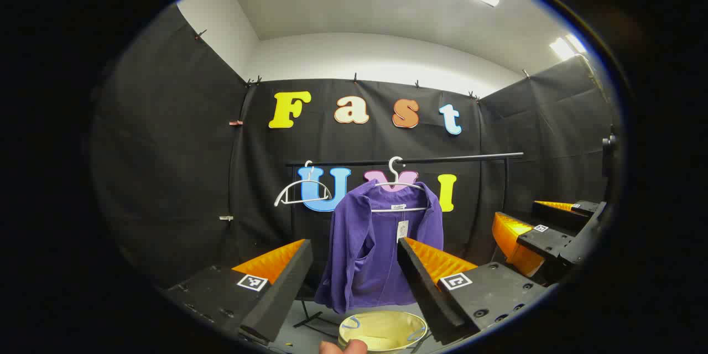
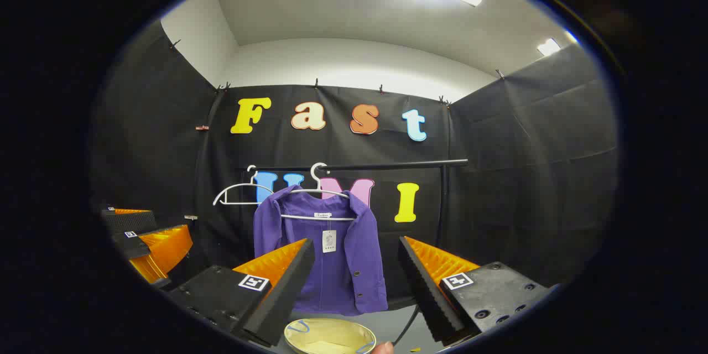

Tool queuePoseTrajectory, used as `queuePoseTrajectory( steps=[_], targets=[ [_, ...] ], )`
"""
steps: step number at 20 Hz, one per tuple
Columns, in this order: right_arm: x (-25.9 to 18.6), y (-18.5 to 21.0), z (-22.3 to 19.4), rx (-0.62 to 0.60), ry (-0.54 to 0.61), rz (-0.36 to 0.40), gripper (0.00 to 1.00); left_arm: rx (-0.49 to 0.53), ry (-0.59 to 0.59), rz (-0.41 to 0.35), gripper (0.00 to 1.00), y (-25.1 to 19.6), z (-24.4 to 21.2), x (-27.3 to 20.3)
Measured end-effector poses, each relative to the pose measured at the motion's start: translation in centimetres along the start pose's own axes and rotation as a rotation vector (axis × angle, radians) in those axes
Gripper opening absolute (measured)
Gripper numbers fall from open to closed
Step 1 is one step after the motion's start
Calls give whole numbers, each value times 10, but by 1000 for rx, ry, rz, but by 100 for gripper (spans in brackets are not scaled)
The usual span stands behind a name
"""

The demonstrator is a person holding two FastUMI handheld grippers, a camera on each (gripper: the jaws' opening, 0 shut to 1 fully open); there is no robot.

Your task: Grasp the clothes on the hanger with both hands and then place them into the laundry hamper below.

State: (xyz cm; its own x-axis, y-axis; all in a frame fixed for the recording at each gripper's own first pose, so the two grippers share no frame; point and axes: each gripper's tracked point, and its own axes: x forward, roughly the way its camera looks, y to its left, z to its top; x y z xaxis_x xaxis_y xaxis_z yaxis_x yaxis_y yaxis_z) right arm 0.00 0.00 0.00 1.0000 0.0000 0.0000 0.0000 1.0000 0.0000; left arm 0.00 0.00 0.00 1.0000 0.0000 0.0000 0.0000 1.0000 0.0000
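Observation:
A purple jacket (image 1: 381, 243) (image 2: 326, 249) hangs on a white hanger (image 1: 395, 177) (image 2: 318, 185) from a black rail (image 1: 453, 158) (image 2: 387, 166). Below it stands a pale yellow hamper (image 1: 384, 331) (image 2: 329, 336). My left gripper (image 1: 354, 243) is open, well short of the jacket, nothing between its fingers. My right gripper (image 2: 357, 243) is open too and holds nothing. In the left gripper view the right gripper (image 1: 545, 221) shows at the right edge. The left gripper (image 2: 141, 232) shows at the left edge of the right gripper view.
An empty white hanger (image 1: 304, 191) (image 2: 240, 193) hangs on the rail left of the jacket. The rail's stand has an upright post (image 2: 441, 204) at the right and feet (image 1: 312, 318) on the grey floor. Black cloth walls close the booth on three sides.

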Motion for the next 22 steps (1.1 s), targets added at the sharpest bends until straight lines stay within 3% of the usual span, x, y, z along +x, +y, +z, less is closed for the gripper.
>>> queuePoseTrajectory(
  steps=[22],
  targets=[
    [22, -5, 2, -5, -15, -29, 97, 7, -16, -44, 97, -6, 4, 32]
  ],
)
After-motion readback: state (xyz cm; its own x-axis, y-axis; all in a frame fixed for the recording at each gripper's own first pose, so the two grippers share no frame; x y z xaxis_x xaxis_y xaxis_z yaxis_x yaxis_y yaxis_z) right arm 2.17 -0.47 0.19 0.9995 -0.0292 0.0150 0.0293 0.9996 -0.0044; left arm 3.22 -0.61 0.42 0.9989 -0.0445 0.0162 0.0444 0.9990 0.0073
